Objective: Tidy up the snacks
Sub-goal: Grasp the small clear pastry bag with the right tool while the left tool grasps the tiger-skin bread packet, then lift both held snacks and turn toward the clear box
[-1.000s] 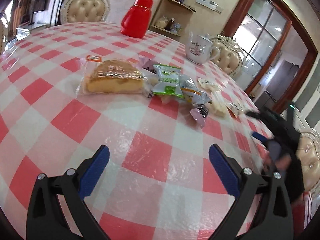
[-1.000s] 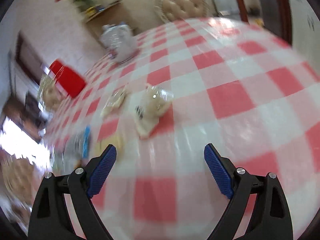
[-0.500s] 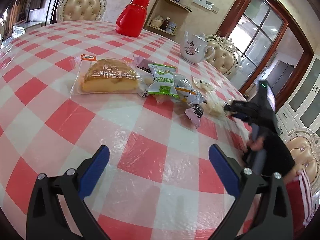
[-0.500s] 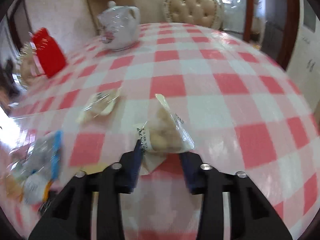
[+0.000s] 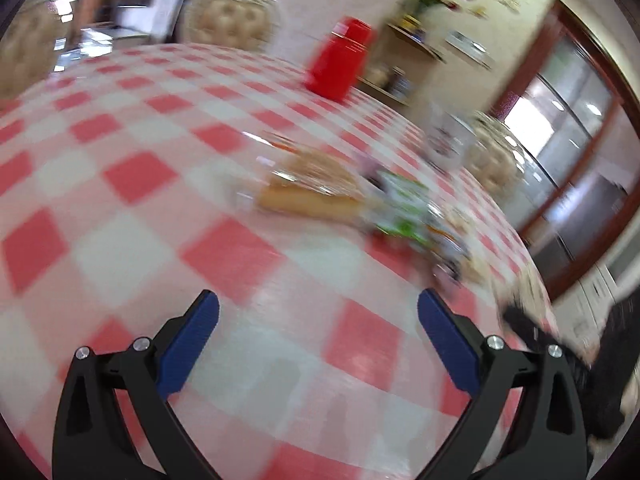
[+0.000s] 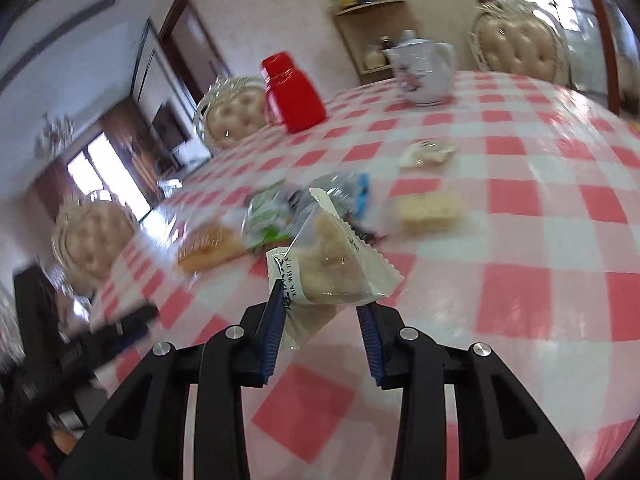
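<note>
Your right gripper (image 6: 322, 312) pinches a clear snack packet (image 6: 334, 258) by its lower end, the blue pads pressed on both sides and the packet lifted off the table (image 6: 540, 272). Those jaws have just been closing, and the packet sits between them. Black print runs along its white seam; you can read "XIA WEI YI", the rest is too small.

Your left gripper (image 5: 318, 340) is spread wide with nothing between its pads, hanging over bare checked cloth.

Room to move: in the right wrist view the cloth to the right of the held packet is open, and so is the near strip under the fingers. Ahead and to the left lies the snack pile (image 6: 288, 208): a bread pack (image 6: 208, 246), a green-and-white packet (image 6: 264, 218) and a blue-edged packet (image 6: 352, 190), all close together. A pale cracker pack (image 6: 430, 210) lies just right of the pile, a small white wrapper (image 6: 426, 152) further back. The red jug (image 6: 294, 94) and the white teapot (image 6: 422, 74) stand near the far edge, well apart from the snacks.

In the left wrist view the table's edge curves down on the right, where a dark shape, probably your other tool, is too blurred to read. Labels in that view are smeared beyond reading.
</note>
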A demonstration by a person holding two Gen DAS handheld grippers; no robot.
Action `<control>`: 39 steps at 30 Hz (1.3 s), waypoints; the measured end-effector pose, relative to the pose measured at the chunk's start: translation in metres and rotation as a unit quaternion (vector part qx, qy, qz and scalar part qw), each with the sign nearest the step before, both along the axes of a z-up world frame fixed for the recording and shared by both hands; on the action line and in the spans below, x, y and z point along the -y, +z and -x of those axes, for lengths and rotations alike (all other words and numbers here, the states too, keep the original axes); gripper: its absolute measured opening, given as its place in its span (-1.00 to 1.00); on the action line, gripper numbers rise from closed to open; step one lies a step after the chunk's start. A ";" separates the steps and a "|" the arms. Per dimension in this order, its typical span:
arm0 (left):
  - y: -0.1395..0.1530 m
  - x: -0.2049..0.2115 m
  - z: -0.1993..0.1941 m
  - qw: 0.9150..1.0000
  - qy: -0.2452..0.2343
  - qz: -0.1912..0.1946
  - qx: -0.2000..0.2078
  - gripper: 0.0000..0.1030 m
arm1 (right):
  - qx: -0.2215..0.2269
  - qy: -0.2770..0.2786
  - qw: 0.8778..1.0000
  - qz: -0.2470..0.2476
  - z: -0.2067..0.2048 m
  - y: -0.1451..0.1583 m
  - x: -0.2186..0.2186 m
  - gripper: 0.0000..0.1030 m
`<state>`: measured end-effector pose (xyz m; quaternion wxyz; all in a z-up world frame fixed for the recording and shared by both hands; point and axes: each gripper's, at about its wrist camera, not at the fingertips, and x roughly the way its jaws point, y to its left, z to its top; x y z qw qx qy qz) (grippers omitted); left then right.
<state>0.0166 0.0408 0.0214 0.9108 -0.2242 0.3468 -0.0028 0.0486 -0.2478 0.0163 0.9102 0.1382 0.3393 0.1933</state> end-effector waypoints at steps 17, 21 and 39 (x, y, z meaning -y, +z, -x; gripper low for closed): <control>0.015 0.045 -0.156 0.883 -0.319 -0.335 -0.077 0.96 | -0.019 -0.014 0.999 -0.049 -0.006 -0.011 0.024 -0.30; -0.012 0.054 -0.159 0.871 -0.339 -0.334 -0.124 0.89 | -0.020 -0.016 0.998 -0.055 -0.006 -0.011 0.027 -0.30; 0.002 0.044 0.001 0.977 -0.152 -0.134 -0.066 -0.08 | -0.014 -0.005 0.998 -0.067 -0.005 -0.010 0.029 -0.30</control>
